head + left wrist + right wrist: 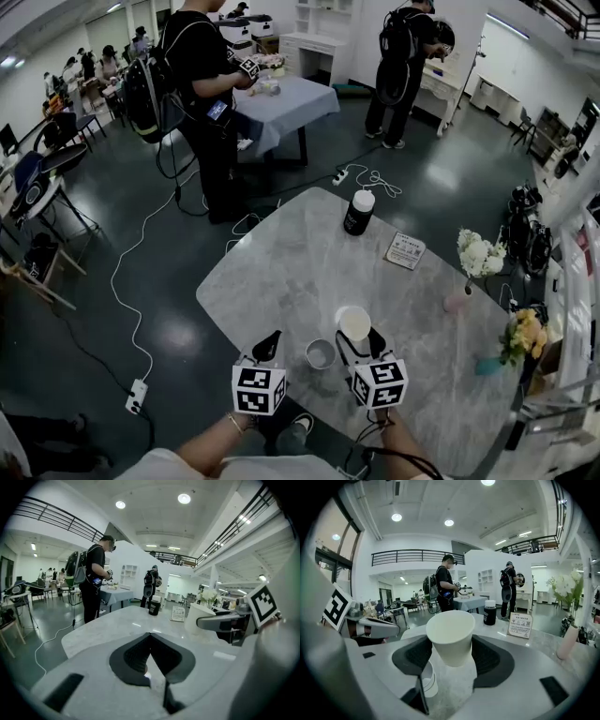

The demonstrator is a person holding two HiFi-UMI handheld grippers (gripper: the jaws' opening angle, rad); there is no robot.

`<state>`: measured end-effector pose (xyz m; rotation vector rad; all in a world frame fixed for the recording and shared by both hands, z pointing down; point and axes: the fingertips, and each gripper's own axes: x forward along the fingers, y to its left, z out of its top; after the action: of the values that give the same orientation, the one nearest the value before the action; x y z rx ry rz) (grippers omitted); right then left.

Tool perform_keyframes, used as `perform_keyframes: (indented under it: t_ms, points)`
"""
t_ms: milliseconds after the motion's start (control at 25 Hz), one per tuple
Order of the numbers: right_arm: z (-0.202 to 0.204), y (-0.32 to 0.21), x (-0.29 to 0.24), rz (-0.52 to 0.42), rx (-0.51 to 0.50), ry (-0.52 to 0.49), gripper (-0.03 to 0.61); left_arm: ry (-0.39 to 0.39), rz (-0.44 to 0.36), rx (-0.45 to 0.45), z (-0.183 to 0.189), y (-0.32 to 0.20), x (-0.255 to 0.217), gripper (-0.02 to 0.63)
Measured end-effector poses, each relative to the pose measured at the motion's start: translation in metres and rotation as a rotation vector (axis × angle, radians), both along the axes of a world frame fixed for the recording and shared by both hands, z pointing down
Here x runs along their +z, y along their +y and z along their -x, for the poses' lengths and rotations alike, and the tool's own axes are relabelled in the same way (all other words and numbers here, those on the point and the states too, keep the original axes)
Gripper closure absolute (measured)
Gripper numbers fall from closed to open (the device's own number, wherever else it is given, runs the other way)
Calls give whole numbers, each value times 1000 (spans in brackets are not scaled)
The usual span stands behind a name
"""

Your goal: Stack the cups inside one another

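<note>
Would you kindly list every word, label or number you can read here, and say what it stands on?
Nothing can be read as words.
Sign card: print and code squares, too small to read.
Black bottle: any label too dark and small to read.
Left marker cube and right marker cube: black-and-white square patterns only, no words.
White cup: plain, no print.

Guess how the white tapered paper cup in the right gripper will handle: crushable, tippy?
Probably light and crushable: the white tapered paper cup looks thin-walled and empty, held aloft by the right gripper. Likely tippy once set down: narrow base, wide rim.
</note>
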<state>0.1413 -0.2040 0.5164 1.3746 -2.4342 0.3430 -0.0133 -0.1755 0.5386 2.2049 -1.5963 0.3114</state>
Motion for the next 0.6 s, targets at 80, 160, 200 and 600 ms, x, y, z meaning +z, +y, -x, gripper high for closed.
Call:
perform_keyframes:
  t_ms: [80, 160, 200, 600]
  points:
    - [2, 6, -1, 5, 38, -12, 336, 0, 5, 36, 0, 1, 2, 611]
    - [4, 12, -3, 8, 71, -21, 336, 9, 10, 65, 0, 2, 2, 611]
    - [4, 15, -5, 8, 85, -21, 336, 14, 15, 77, 0, 2, 3, 611]
    - [32, 45, -14, 0, 133, -47, 336, 42, 22, 166, 3, 7, 4, 611]
